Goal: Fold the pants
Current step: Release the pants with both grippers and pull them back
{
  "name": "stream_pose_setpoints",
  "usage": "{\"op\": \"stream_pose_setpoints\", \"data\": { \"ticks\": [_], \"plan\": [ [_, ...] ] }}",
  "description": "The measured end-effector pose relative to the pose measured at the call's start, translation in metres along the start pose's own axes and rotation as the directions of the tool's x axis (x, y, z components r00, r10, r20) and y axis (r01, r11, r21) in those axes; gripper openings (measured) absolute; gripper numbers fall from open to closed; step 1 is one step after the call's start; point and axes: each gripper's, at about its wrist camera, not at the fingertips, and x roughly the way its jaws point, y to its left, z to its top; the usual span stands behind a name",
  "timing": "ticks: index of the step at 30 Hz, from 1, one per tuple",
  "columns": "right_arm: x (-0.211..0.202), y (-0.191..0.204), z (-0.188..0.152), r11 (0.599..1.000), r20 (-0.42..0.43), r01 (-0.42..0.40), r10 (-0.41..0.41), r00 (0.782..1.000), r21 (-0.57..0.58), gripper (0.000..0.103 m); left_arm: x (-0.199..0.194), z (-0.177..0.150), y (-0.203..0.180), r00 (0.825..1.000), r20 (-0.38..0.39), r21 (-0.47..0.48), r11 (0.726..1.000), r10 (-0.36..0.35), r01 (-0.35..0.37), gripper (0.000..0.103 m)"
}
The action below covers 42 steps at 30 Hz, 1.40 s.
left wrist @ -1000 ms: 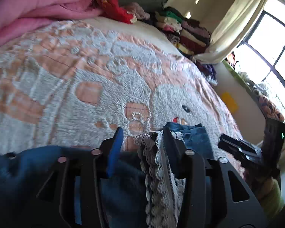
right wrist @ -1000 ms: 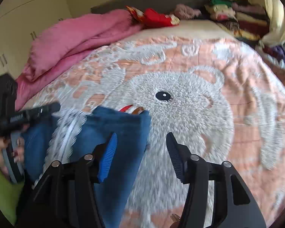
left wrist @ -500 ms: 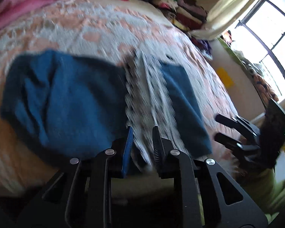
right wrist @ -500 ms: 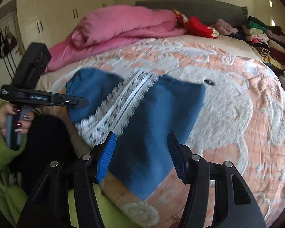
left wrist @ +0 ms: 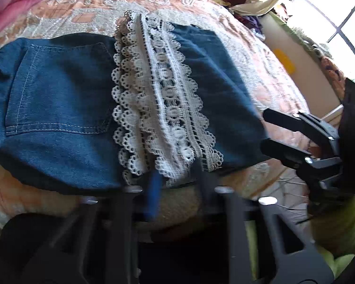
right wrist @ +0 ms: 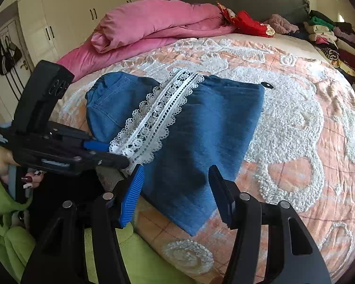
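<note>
The blue denim pants point(left wrist: 59, 108) lie folded on the bed near its front edge, with a white lace band point(left wrist: 163, 108) running down the middle. They also show in the right wrist view point(right wrist: 201, 127), with the lace band point(right wrist: 158, 116) across them. My left gripper point(left wrist: 177, 184) sits at the near end of the lace, its jaws open a little and blurred. It shows from the side in the right wrist view point(right wrist: 116, 151), tips at the lace end. My right gripper point(right wrist: 175, 194) is open and empty above the pants' near corner. It also shows in the left wrist view point(left wrist: 267, 130).
The peach and white bedspread point(right wrist: 295, 118) covers the bed. A rolled pink duvet point(right wrist: 158, 26) lies at the back left. Stacks of folded clothes point(right wrist: 331, 37) line the back right. White wardrobes point(right wrist: 66, 16) stand on the left. A window point(left wrist: 331, 16) is on the right.
Both grippers pulled back toward the bed's front edge. The pants went from hanging in my left gripper to lying flat. My left jaws opened off the lace end.
</note>
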Motion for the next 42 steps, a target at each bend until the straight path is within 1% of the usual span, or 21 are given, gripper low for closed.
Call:
{"op": "stream_pose_setpoints", "data": {
  "ticks": [1, 2, 6, 8, 10, 11, 14, 15, 16, 19, 20, 22, 25, 27, 29, 31, 32, 37, 41, 42],
  "plan": [
    [0.001, 0.000, 0.001, 1.000, -0.003, -0.001, 0.001, 1.000, -0.001, 0.055, -0.003, 0.000, 0.001, 1.000, 0.009, -0.002, 1.000, 0.003, -0.003, 0.005],
    [0.000, 0.001, 0.001, 1.000, -0.003, -0.001, 0.001, 1.000, -0.005, 0.055, -0.007, 0.002, 0.002, 1.000, 0.022, -0.002, 1.000, 0.009, -0.009, 0.002],
    [-0.004, 0.008, 0.007, 1.000, 0.018, -0.013, 0.014, 1.000, -0.024, 0.055, -0.033, 0.001, 0.008, 0.997, 0.071, 0.008, 0.999, 0.038, -0.039, 0.003],
    [0.000, 0.012, 0.008, 0.999, 0.012, -0.013, 0.014, 1.000, -0.039, 0.055, -0.029, 0.001, 0.015, 0.996, 0.052, -0.007, 0.998, 0.066, -0.065, 0.004],
    [0.009, 0.013, 0.008, 0.999, -0.020, 0.003, -0.004, 1.000, -0.042, 0.055, -0.020, -0.002, 0.021, 0.998, 0.019, -0.024, 0.998, 0.062, -0.062, 0.010],
    [0.017, 0.012, 0.006, 0.999, -0.052, 0.019, -0.021, 0.998, -0.042, 0.055, -0.015, -0.003, 0.023, 0.998, 0.006, -0.028, 0.998, 0.057, -0.057, 0.011],
    [0.033, 0.005, -0.002, 0.998, -0.137, 0.058, -0.061, 0.989, -0.021, 0.055, -0.020, -0.002, 0.021, 0.999, 0.019, -0.026, 0.999, 0.048, -0.047, 0.021],
    [0.032, 0.002, -0.003, 0.998, -0.136, 0.054, -0.055, 0.989, -0.010, 0.055, -0.023, 0.000, 0.022, 0.998, 0.029, -0.029, 0.998, 0.052, -0.051, 0.028],
    [0.027, 0.000, -0.003, 0.999, -0.124, 0.045, -0.044, 0.991, 0.005, 0.055, -0.027, 0.001, 0.024, 0.998, 0.041, -0.035, 0.998, 0.057, -0.055, 0.030],
    [0.011, -0.003, 0.000, 0.999, -0.068, 0.038, -0.037, 0.997, 0.011, 0.055, -0.039, 0.005, 0.028, 0.993, 0.093, -0.063, 0.996, 0.070, -0.065, 0.030],
    [0.005, -0.004, 0.002, 0.999, -0.045, 0.030, -0.029, 0.999, 0.015, 0.055, -0.042, 0.007, 0.026, 0.991, 0.108, -0.062, 0.996, 0.076, -0.070, 0.030],
    [0.001, -0.004, 0.006, 1.000, -0.023, 0.014, -0.014, 1.000, 0.020, 0.055, -0.042, 0.012, 0.018, 0.988, 0.125, -0.036, 0.996, 0.087, -0.083, 0.030],
    [0.009, 0.002, 0.008, 1.000, -0.035, -0.006, 0.006, 0.999, 0.007, 0.055, -0.032, 0.013, 0.005, 0.988, 0.105, 0.027, 0.993, 0.111, -0.114, 0.030],
    [0.016, 0.007, 0.006, 1.000, -0.054, -0.011, 0.011, 0.998, -0.004, 0.055, -0.020, 0.009, 0.002, 0.988, 0.071, 0.061, 0.988, 0.140, -0.145, 0.030],
    [0.025, 0.009, 0.002, 1.000, -0.090, 0.014, -0.015, 0.996, -0.015, 0.055, -0.006, 0.006, 0.006, 0.984, 0.029, 0.067, 0.982, 0.174, -0.176, 0.030],
    [0.037, 0.006, -0.004, 0.998, -0.142, 0.052, -0.055, 0.988, -0.022, 0.055, -0.006, 0.001, 0.014, 0.987, 0.018, 0.047, 0.986, 0.160, -0.160, 0.033],
    [0.039, 0.005, -0.006, 0.998, -0.146, 0.054, -0.056, 0.988, -0.023, 0.055, -0.007, 0.001, 0.016, 0.989, 0.017, 0.042, 0.988, 0.150, -0.150, 0.033],
    [0.037, 0.002, -0.006, 0.999, -0.136, 0.038, -0.038, 0.990, -0.005, 0.055, -0.010, 0.000, 0.016, 0.990, 0.030, 0.039, 0.989, 0.140, -0.141, 0.033],
    [0.021, 0.001, -0.002, 1.000, -0.087, 0.017, -0.015, 0.996, 0.022, 0.055, -0.023, 0.003, 0.016, 0.988, 0.067, 0.035, 0.989, 0.142, -0.145, 0.033],
    [0.017, 0.000, 0.001, 1.000, -0.072, 0.014, -0.012, 0.997, 0.027, 0.060, -0.027, 0.004, 0.015, 0.986, 0.082, 0.032, 0.989, 0.144, -0.147, 0.033]
  ]
}}
